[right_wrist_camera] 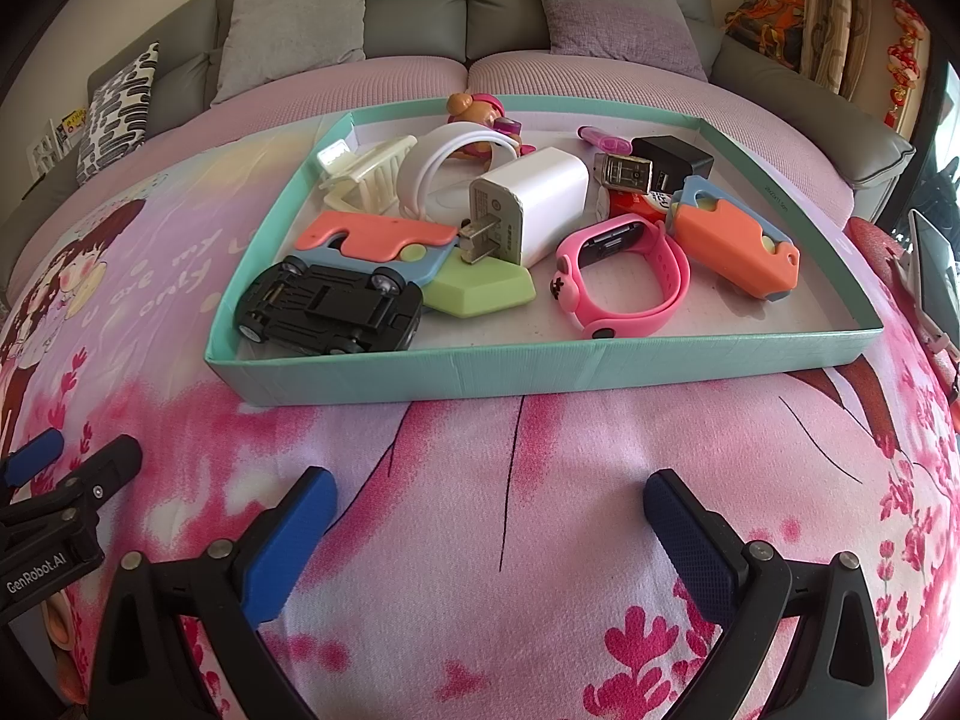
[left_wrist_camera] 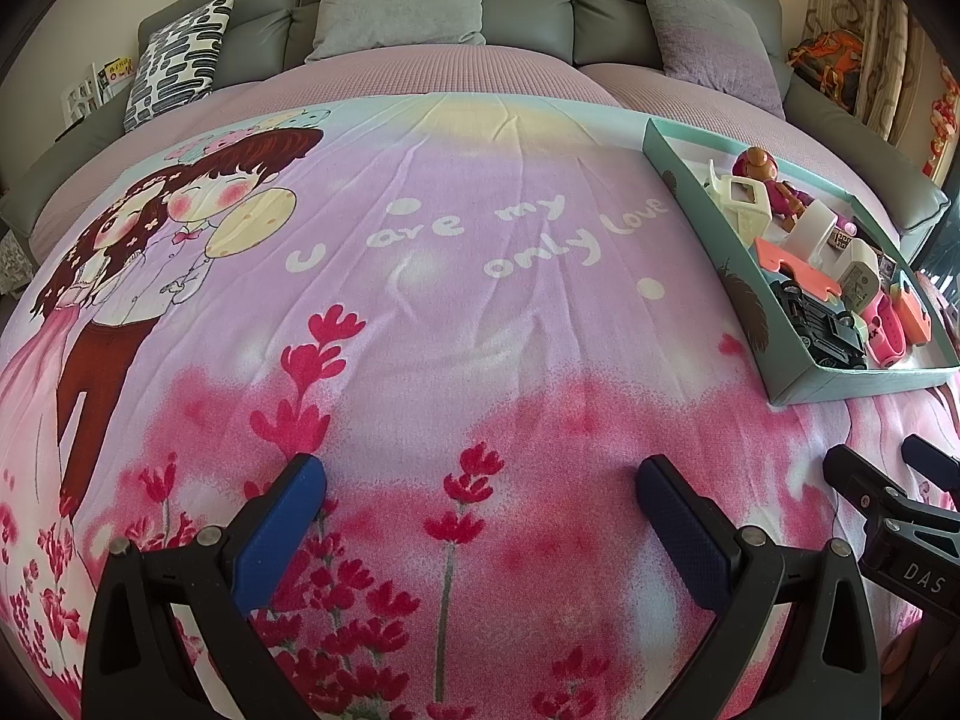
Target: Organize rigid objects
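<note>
- Grippers first: the left gripper (left_wrist_camera: 480,510) hangs over bare printed bedspread (left_wrist_camera: 420,312) with its blue pads spread wide and nothing between them; the right gripper (right_wrist_camera: 489,516) is likewise wide apart and empty, pointed at the tray's near wall
- Tray (right_wrist_camera: 540,369): a shallow teal cardboard box lying on the bedspread ahead of the right gripper, and off to the right in the left wrist view; every rigid item sits jumbled inside it
- Toy car (right_wrist_camera: 327,309): black, flipped on its roof in the near left corner; probably light hard plastic; its narrow flanks would suit the pads, though the wheels may roll under pressure
- White charger (right_wrist_camera: 528,207): a smooth glossy block with prongs toward the camera, leaning on a green block (right_wrist_camera: 480,291); likely dense for its size and slippery, so a grasp across the flat sides seems safest
- Pink watch (right_wrist_camera: 621,276): its band forms a springy loop; I judge the stiff face the better hold, since the strap would flex
- Orange-and-blue cases (right_wrist_camera: 735,243): one right, one left partly under the charger; rigid, matte, easy to pinch across the thickness
- Hair clip (right_wrist_camera: 366,177) at the back left looks brittle; a gentle squeeze is advisable
</note>
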`<state>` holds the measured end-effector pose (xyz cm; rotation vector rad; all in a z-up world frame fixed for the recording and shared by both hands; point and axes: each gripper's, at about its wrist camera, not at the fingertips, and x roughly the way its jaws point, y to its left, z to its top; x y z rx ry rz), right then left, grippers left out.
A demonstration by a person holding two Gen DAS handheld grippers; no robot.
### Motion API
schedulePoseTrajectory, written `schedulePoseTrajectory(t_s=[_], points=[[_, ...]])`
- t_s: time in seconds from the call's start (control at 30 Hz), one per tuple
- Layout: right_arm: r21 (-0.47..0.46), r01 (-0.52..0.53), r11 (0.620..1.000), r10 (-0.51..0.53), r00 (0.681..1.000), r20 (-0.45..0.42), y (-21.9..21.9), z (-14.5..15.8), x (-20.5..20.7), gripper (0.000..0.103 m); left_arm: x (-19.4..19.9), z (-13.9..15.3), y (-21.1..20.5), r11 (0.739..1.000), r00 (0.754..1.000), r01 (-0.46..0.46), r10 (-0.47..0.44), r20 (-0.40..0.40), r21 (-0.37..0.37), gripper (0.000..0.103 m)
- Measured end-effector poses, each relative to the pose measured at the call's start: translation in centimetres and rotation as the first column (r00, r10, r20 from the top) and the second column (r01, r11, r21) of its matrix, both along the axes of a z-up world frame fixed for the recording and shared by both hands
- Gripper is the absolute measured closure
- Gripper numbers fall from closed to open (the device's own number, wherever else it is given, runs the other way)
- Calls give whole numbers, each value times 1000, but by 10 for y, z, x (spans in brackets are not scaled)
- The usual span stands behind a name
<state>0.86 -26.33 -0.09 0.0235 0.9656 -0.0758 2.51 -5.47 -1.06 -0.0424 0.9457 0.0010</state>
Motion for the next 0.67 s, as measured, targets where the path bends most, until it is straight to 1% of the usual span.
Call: schedulePoseTrajectory(t_s=[0.67], points=[[0, 0, 1000, 0, 1000, 1, 0, 0, -1, 0, 0, 0, 0, 1000, 1000, -2, 2, -2, 2, 0]])
